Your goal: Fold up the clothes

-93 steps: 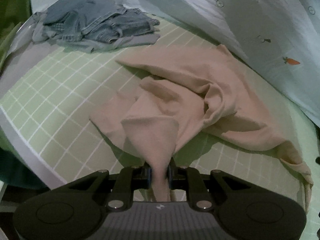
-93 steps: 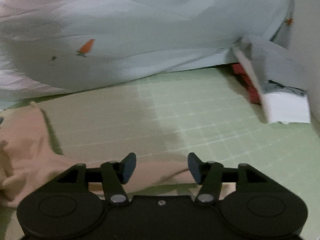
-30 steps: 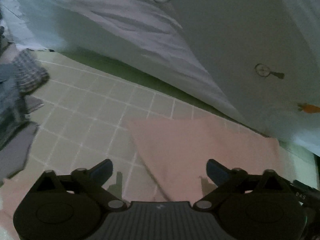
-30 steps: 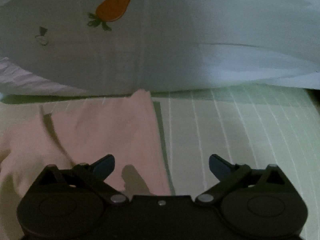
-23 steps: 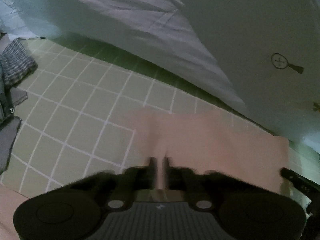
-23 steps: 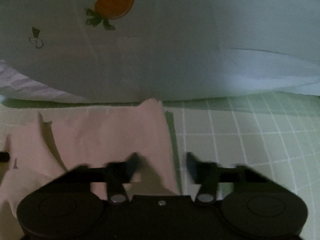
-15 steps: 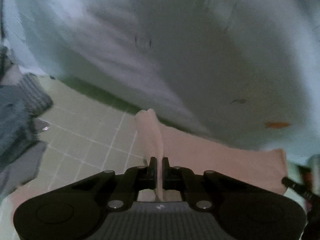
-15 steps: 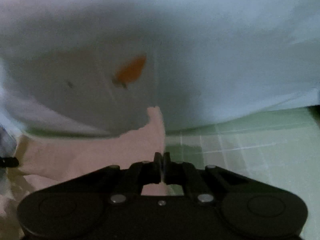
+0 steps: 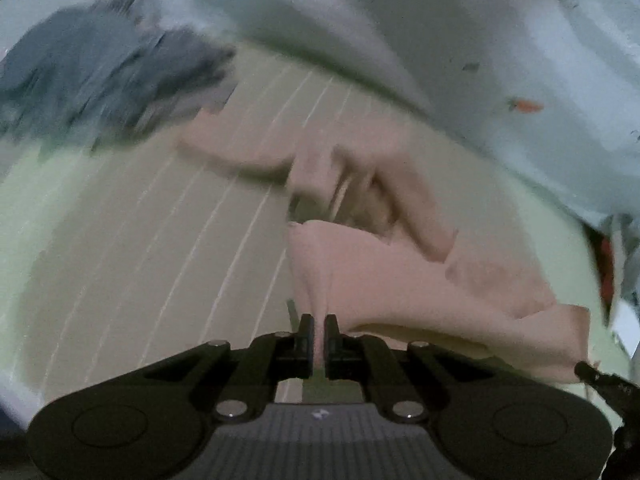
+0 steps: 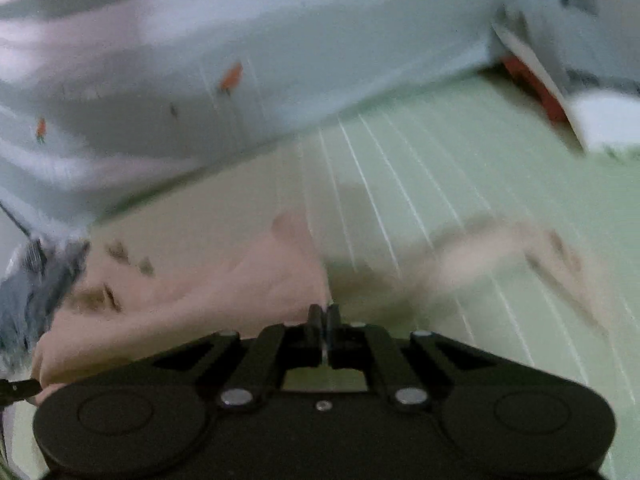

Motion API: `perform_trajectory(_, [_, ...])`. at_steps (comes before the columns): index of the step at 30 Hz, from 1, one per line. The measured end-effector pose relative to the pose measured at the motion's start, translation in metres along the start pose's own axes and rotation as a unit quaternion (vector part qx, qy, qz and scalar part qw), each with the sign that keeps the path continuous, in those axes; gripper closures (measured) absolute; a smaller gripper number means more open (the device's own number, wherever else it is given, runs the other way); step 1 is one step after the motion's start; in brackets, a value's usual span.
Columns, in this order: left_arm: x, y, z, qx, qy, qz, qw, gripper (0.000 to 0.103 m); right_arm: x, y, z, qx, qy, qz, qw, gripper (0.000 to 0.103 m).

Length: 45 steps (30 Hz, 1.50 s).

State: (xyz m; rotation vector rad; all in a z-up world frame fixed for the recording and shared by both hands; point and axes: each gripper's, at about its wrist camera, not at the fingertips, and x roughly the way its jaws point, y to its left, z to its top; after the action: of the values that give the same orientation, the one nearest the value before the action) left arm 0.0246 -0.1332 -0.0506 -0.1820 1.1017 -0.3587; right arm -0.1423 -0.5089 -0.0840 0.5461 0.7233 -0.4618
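Left wrist view: the left gripper (image 9: 316,330) has its jaws nearly closed, with a thin pleat of the pale pink soft cloth garment (image 9: 400,272) pinched between them. From the jaws the garment rises and spreads to the right and far side, crumpled in loose folds over the light green bed sheet with a white grid pattern (image 9: 160,248). One pink strip reaches out to the far left, toward a heap of blue-grey denim and checked clothes (image 9: 100,80) at the far left of the bed. A pale blue quilt printed with small orange carrots (image 9: 500,60) lies along the far and right side. The tip of a second black tool shows at the right edge, beside the garment's near right corner. The frame is motion-blurred.

Right wrist view: the right gripper (image 10: 323,322) has its jaws fully together on the right edge of the pink garment (image 10: 192,304), which lies to the left of the jaws. Blurred pink cloth also shows at the right, over the sheet (image 10: 480,168). The quilt (image 10: 240,32) fills the far side; the denim heap (image 10: 36,292) sits at the left edge.
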Motion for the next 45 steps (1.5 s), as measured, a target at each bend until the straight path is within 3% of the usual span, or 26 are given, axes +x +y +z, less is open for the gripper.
perform_trajectory(4, [-0.006, 0.015, -0.023, -0.026, 0.022, 0.014, 0.9993, 0.098, -0.007, -0.002, -0.031, -0.003, 0.040, -0.002, 0.999, 0.101])
perform_trajectory(13, [-0.016, 0.023, -0.043, -0.027, 0.032, 0.031, 0.9986, 0.093, -0.009, 0.007, -0.045, -0.037, 0.070, -0.001, 0.997, 0.100])
perform_trajectory(24, [-0.031, 0.014, -0.028, -0.006, -0.012, 0.041, 0.9991, 0.055, -0.027, 0.011, -0.024, -0.007, -0.001, 0.025, 1.000, 0.066])
perform_trajectory(33, [-0.024, 0.005, -0.008, 0.007, -0.025, 0.053, 0.9983, 0.037, 0.001, 0.013, 0.011, 0.013, -0.019, 0.004, 1.000, 0.043])
perform_trajectory(35, [-0.019, 0.001, -0.002, 0.012, -0.023, 0.057, 0.9980, 0.037, 0.012, 0.012, 0.022, 0.009, -0.025, -0.012, 1.000, 0.037])
perform_trajectory(39, [-0.007, -0.006, 0.012, 0.018, -0.019, 0.067, 0.9974, 0.031, 0.034, -0.004, 0.041, 0.042, -0.030, -0.075, 0.996, 0.035])
perform_trajectory(43, [0.012, -0.015, 0.029, 0.018, -0.012, 0.067, 0.9975, 0.031, 0.052, -0.028, 0.047, 0.074, -0.014, -0.142, 0.987, 0.033])
perform_trajectory(45, [0.024, -0.023, 0.040, 0.020, -0.011, 0.058, 0.9981, 0.031, 0.063, -0.042, 0.048, 0.102, 0.001, -0.148, 0.984, 0.033])
